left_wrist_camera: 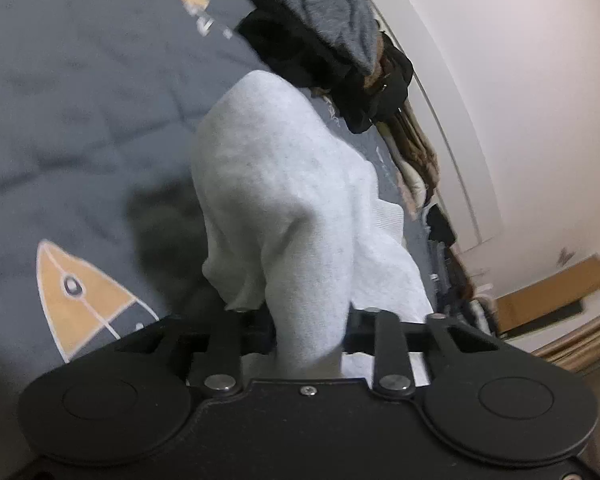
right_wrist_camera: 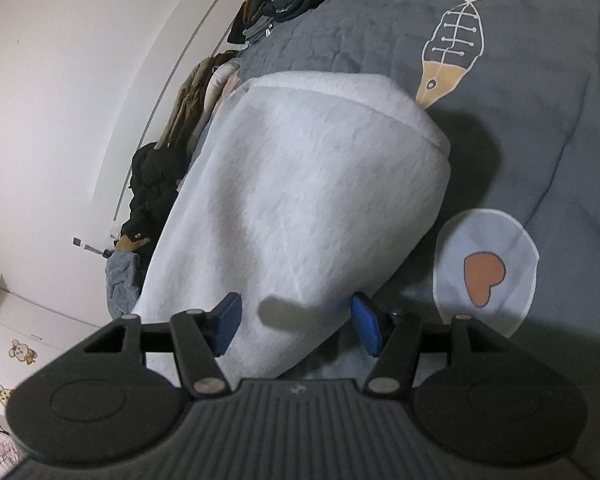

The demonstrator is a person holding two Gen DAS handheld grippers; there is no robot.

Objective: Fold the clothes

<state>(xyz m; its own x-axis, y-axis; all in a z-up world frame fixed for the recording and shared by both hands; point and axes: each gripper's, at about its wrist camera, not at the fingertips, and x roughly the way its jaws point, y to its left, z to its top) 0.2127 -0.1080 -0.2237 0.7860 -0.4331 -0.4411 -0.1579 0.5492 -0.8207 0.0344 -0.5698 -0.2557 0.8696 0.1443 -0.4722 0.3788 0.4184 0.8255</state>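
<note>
Here, your left gripper (left_wrist_camera: 308, 332) has its fingers drawn narrow on a bunched fold of the light grey sweatshirt (left_wrist_camera: 276, 200), which rises from between them and drapes away over the bed; the fingertips themselves are buried in the cloth, so only the black linkage shows. In the right wrist view your right gripper (right_wrist_camera: 296, 326) stands about half open, its blue pads (right_wrist_camera: 366, 326) on either side of a near corner of the same sweatshirt (right_wrist_camera: 300, 200). The cloth lies between them, yet whether the pads actually press on it you cannot tell from this angle. The garment hangs lifted at your end and casts a dark shadow on the grey quilt (right_wrist_camera: 540, 128) beneath, its ribbed hem (right_wrist_camera: 340, 96) at the far end. The quilt carries a printed fish skeleton (right_wrist_camera: 456, 44) far right of the sweatshirt, and a pale round patch with an orange heart (right_wrist_camera: 484, 272) just right of the near corner. In the left wrist view an orange fish-head print (left_wrist_camera: 80, 292) sits near left on the quilt. A heap of dark and grey clothes (left_wrist_camera: 332, 28) lies at the far edge of the bed against the white wall (left_wrist_camera: 520, 80).
</note>
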